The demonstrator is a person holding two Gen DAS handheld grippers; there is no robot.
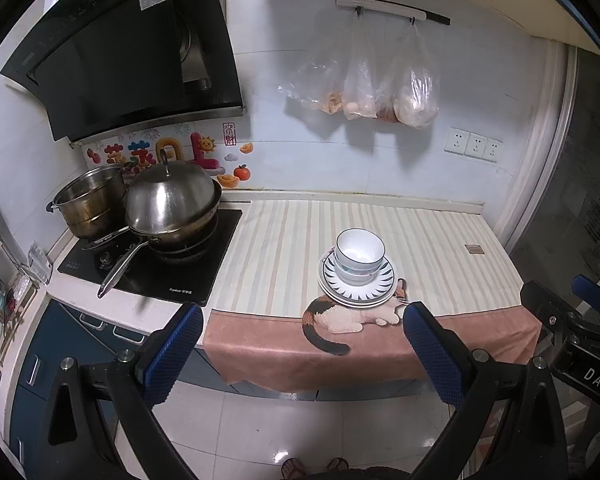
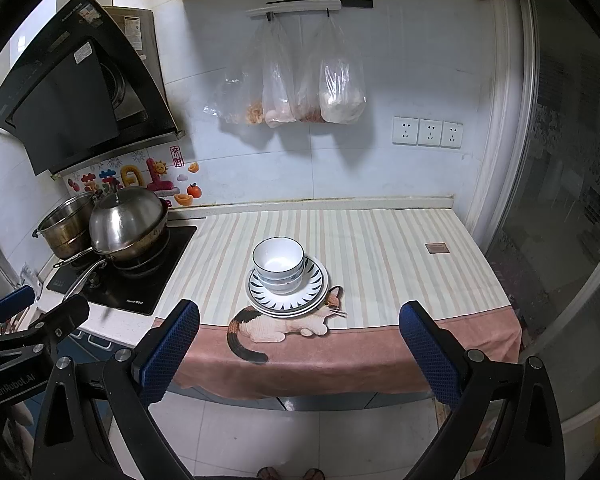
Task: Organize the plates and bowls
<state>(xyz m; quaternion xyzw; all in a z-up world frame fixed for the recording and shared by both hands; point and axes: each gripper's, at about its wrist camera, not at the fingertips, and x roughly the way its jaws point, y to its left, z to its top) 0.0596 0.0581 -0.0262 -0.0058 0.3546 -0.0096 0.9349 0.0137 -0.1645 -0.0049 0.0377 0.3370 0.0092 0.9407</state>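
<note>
Far to the left of both tongs, a steel pot point(image 1: 90, 204) stands at the back of a black cooktop point(image 1: 156, 268), touching a lidded wok point(image 1: 172, 208) whose long handle point(image 1: 120, 268) points toward the counter's front edge. A black range hood point(image 1: 132, 48) hangs on the wall above them.

The left gripper point(image 1: 302, 344) is held off the counter's front edge, above the floor, with its jaws spread wide and nothing between them. Its blue fingers point(image 1: 180, 344) frame the pink hem of a striped cloth point(image 1: 292, 232) that covers the counter. Ahead of it and somewhat toward its right finger sits the stack: white bowls point(image 1: 359, 256) nested upright on top of patterned plates point(image 1: 358, 282). The plates rest on the cloth just beyond a printed cat point(image 1: 340, 316), overlapping its back.

The right gripper point(image 2: 300, 344) is likewise spread wide and empty, held off the counter edge just beside the left one. From its camera the bowls point(image 2: 278, 260) and plates point(image 2: 287, 288) lie straight ahead, a little nearer its left finger, well apart from both fingertips.

On the wall beyond the stack, clear plastic bags point(image 2: 300, 84) hang from a rail point(image 2: 300, 8). Further right are three wall sockets point(image 2: 427, 132), then a small brown square point(image 2: 436, 248) on the cloth near its right end, and a glass door point(image 2: 572, 200).
</note>
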